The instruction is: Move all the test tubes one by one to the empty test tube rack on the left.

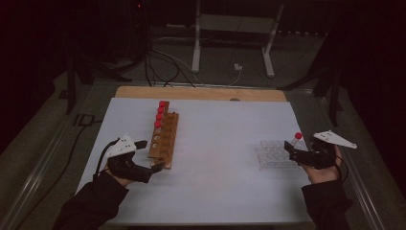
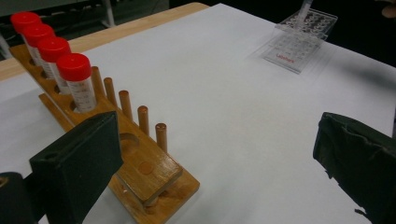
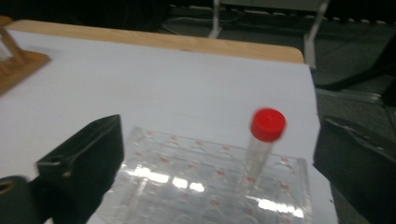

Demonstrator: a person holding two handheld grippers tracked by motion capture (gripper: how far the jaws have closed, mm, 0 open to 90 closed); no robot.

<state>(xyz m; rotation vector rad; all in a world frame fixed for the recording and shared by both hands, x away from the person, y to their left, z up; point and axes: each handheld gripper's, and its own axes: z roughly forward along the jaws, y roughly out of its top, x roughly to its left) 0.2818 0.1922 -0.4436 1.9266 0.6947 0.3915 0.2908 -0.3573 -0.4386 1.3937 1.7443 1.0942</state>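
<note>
Red-capped clear tube (image 3: 261, 147) upright in glossy clear plastic rack (image 3: 196, 186), between right gripper's (image 3: 219, 158) parted jaws.

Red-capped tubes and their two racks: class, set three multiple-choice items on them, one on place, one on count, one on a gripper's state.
1. Where does the single red-capped clear tube stand?
A. in the clear plastic rack
B. flat on the white table
C. in the wooden rack

2. How many red-capped tubes stand in the brown wooden peg rack?
A. two
B. four
C. six

3. How is the right gripper?
A. shut on the tube
B. shut on the rack
C. open

Answers: 1 A, its foot sits in a well of the clear rack; 2 B, four red caps in a row; 3 C, its jaws stand wide apart, tube untouched.
</note>
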